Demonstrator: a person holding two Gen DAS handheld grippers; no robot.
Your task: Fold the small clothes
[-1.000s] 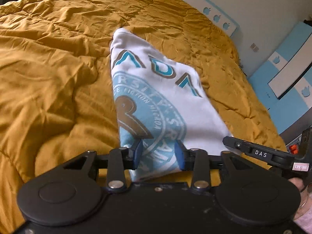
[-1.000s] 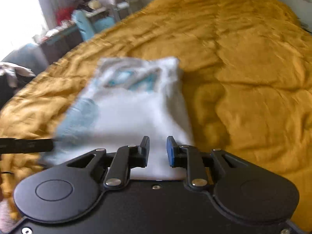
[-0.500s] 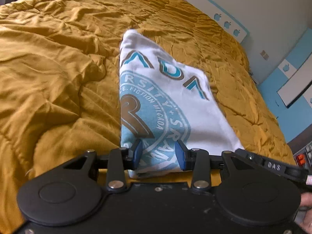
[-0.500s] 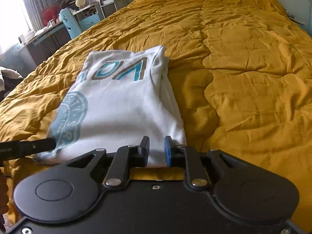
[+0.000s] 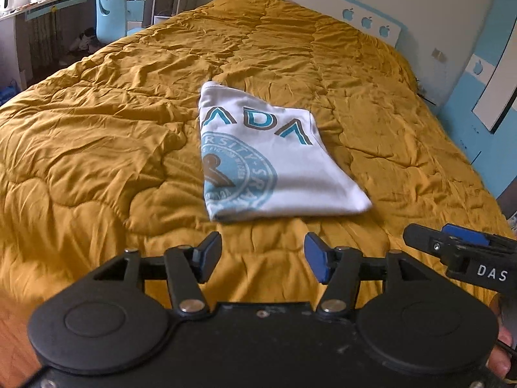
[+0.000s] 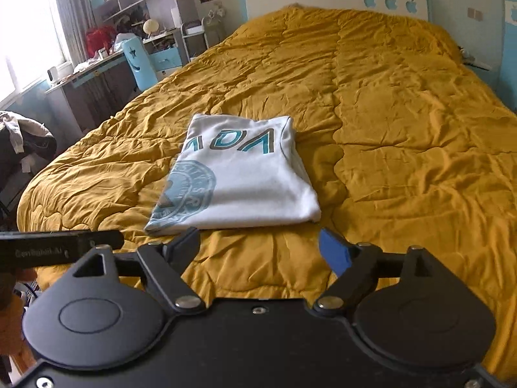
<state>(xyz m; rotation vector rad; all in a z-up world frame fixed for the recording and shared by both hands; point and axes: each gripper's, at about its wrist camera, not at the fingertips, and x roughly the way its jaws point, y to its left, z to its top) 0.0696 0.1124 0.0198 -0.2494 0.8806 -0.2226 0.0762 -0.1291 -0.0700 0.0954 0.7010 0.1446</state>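
Observation:
A folded white shirt (image 5: pixel 274 161) with teal lettering and a round teal print lies flat on the mustard quilt (image 5: pixel 97 148); in the right wrist view the shirt (image 6: pixel 245 181) lies just beyond the fingertips. My left gripper (image 5: pixel 263 250) hovers short of the shirt's near edge, its jaws opening with nothing between them. My right gripper (image 6: pixel 260 242) is likewise back from the shirt, jaws opening wide and empty. Each gripper shows at the edge of the other's view: the right gripper (image 5: pixel 458 252) and the left gripper (image 6: pixel 58 249).
The quilt (image 6: pixel 404 135) covers a large bed with a white headboard (image 6: pixel 323 0) at the far end. A desk, a blue chair (image 5: pixel 110 9) and shelves stand off the bed's left side. A blue and white cabinet (image 5: pixel 484 74) is at the right.
Both grippers have let go of the shirt's near edge, opened, and drawn back and up. The shirt now lies flat on the quilt, farther from the fingertips.

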